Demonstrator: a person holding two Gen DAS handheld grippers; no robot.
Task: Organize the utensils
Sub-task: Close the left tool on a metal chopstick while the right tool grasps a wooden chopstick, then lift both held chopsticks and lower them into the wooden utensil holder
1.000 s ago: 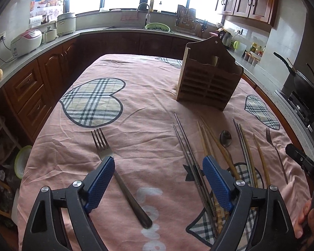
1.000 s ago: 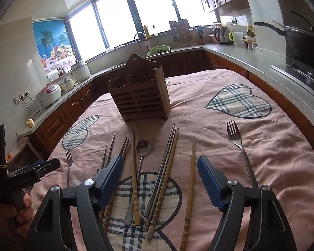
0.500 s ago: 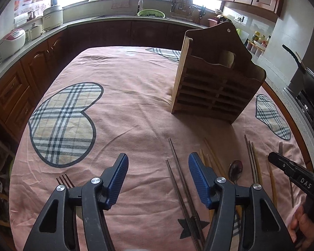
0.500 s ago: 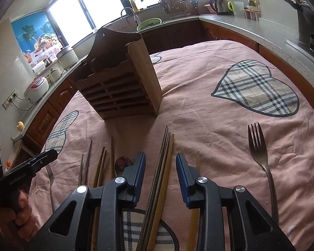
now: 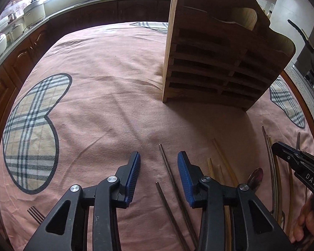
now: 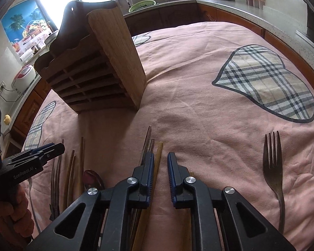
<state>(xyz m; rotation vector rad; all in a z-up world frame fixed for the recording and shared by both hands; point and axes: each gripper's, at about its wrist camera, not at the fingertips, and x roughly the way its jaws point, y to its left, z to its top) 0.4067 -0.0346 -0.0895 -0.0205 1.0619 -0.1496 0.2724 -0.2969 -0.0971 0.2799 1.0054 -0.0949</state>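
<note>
Both grippers have been lowered to the chopsticks, jaws just closing.
Left gripper [image 5: 158,167] is apart around thin, stiff, slippery metal chopsticks [image 5: 169,173] on the cloth [image 5: 106,108]; right gripper [image 6: 160,168], nearly together, straddles a light wooden chopstick [image 6: 157,161], unclamped; mid-shaft grip is advised.

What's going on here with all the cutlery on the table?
A person is sorting utensils with a handheld gripper in each hand. The left gripper sits low over a dark metal chopstick, its jaws just closing around it but not yet pinching. The right gripper has nearly closed around a pale wooden chopstick. The wooden holder stands just beyond, and nothing is lifted yet.
</note>
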